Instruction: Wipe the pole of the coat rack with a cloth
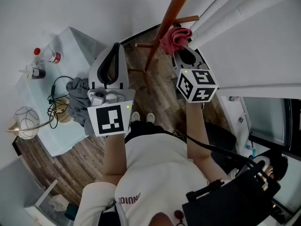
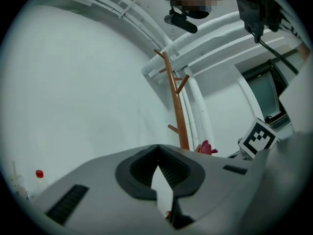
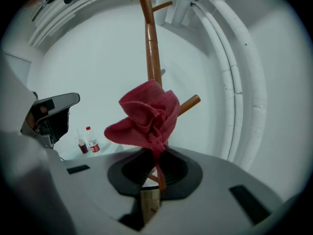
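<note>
Right gripper view: crumpled red cloth against the brown pole.

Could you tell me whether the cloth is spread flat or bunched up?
Bunched up: the cloth sits in crumpled folds, with a tail of it pinched in the right gripper, near the pole.

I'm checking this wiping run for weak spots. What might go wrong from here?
1. The right tongs pinch only a thin corner of the cloth; rubbing the pole may pull it free.
2. A peg juts out beside the cloth and may snag it.
3. The left tongs are shut, empty and away from the pole, so nothing steadies it if it is pushed.
</note>
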The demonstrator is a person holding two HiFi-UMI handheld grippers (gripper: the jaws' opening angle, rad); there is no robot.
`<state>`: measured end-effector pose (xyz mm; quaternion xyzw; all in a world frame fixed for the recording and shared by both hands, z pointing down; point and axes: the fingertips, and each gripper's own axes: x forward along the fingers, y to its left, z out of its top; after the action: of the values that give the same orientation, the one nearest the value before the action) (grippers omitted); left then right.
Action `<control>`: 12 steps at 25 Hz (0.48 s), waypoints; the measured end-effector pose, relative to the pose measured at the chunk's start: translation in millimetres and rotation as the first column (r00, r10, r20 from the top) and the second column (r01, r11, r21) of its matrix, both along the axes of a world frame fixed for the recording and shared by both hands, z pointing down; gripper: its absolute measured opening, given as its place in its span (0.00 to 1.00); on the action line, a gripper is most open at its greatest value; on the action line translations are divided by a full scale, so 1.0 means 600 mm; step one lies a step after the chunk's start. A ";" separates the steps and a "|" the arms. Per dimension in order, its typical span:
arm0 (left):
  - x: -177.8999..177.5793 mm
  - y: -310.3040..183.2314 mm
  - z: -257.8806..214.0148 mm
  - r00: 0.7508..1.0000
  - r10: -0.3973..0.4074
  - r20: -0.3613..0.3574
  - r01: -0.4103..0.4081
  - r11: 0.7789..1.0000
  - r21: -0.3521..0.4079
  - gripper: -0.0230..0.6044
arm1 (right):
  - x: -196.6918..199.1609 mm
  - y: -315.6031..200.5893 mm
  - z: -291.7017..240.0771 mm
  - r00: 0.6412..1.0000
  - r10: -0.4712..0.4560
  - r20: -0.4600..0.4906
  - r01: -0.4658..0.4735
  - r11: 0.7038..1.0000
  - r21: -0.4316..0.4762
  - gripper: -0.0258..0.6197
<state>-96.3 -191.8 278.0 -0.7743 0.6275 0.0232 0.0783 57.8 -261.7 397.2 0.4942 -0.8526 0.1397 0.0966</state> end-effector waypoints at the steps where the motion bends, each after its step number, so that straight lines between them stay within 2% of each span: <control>1: 0.000 0.001 0.000 1.000 0.000 -0.003 0.000 1.000 0.002 0.06 | 0.001 0.001 0.000 1.000 0.002 0.002 -0.002 1.000 -0.001 0.11; 12: 0.005 0.015 -0.010 1.000 0.013 -0.010 -0.012 1.000 0.016 0.06 | 0.014 0.026 -0.017 1.000 0.005 0.007 -0.005 1.000 -0.007 0.11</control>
<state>-93.4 -182.9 272.2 -0.7774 0.6228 0.0329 0.0812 66.2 -246.4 387.2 0.4956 -0.8511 0.1446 0.0949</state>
